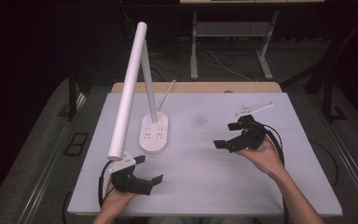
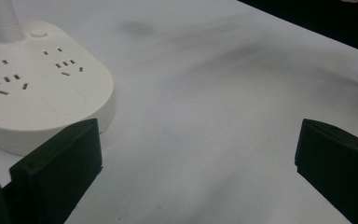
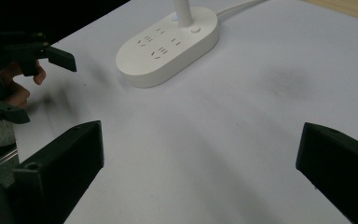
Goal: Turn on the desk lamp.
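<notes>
High view shows a white desk lamp [image 1: 153, 133] standing left of centre on the white worktop [image 1: 205, 154] (its oval base carries sockets). Both tongs are released and grasp nothing: left tongs [image 1: 150, 169] hover near the base, right tongs [image 1: 227, 135] well apart

The left gripper [image 1: 145, 169] hung at the near left, jaws spread wide and holding nothing, gripped by the left hand [image 1: 114, 193]. The right gripper [image 1: 227, 134] sat farther right, likewise gaping, held by the right hand [image 1: 262, 154], forearm angling in.
</notes>
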Demonstrator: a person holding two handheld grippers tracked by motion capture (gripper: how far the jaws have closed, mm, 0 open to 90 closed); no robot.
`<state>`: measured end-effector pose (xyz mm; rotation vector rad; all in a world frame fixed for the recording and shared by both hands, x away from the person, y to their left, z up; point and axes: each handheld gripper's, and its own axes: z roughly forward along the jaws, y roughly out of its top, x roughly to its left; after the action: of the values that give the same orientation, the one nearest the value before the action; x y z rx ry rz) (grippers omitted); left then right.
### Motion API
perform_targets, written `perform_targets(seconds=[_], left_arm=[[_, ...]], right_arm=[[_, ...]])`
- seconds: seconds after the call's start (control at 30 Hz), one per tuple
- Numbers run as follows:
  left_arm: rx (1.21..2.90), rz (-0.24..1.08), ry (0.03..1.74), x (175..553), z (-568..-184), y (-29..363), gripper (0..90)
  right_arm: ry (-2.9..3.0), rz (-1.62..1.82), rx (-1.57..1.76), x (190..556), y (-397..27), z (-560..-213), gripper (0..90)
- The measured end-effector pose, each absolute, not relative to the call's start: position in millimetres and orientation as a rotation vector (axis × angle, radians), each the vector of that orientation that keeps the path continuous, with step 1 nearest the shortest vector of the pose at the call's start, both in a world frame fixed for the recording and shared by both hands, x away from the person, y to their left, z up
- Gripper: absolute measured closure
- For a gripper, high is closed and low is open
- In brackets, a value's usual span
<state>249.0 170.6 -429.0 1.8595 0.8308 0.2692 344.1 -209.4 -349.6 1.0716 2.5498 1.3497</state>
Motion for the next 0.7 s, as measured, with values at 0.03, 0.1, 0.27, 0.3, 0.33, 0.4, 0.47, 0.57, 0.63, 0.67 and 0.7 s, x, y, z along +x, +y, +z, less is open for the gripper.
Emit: perform_targets(seconds=[0.03, 0.1, 0.27, 0.3, 0.33, 0.4, 0.47, 0.57, 0.63, 0.67, 0.7], left_arm=[[1.858, 0.267, 0.833, 249, -429, 170, 0.0], [1.856, 0.268, 0.833, 249, -429, 170, 0.0], [1.857, 0.27, 0.832, 248, -429, 170, 0.0], [1.857, 0.27, 0.832, 248, -429, 170, 0.0], [1.857, 0.27, 0.831, 248, -429, 171, 0.0], [1.859, 0.27, 0.833, 248, -429, 171, 0.0], [1.86, 0.269, 0.833, 249, -429, 171, 0.0], [1.86, 0.268, 0.833, 248, -429, 171, 0.0], [1.859, 0.269, 0.83, 248, -429, 171, 0.0], [1.858, 0.269, 0.83, 248, -429, 170, 0.0], [1.858, 0.269, 0.83, 248, -429, 170, 0.0]], right_arm=[[2.551, 1.352, 1.074, 345, -208, -349, 0.4], [2.555, 1.353, 1.06, 349, -204, -347, 0.4], [2.568, 1.343, 1.043, 355, -193, -342, 0.4], [2.575, 1.338, 1.035, 356, -190, -342, 0.4], [2.578, 1.334, 1.028, 358, -188, -341, 0.4], [2.58, 1.332, 1.024, 359, -185, -340, 0.4], [2.592, 1.331, 1.011, 364, -178, -340, 0.4], [2.61, 1.346, 1.004, 369, -172, -341, 0.4], [2.612, 1.363, 1.0, 373, -168, -342, 0.4], [2.614, 1.365, 1.007, 374, -166, -343, 0.4], [2.616, 1.366, 1.004, 376, -164, -343, 0.4]])
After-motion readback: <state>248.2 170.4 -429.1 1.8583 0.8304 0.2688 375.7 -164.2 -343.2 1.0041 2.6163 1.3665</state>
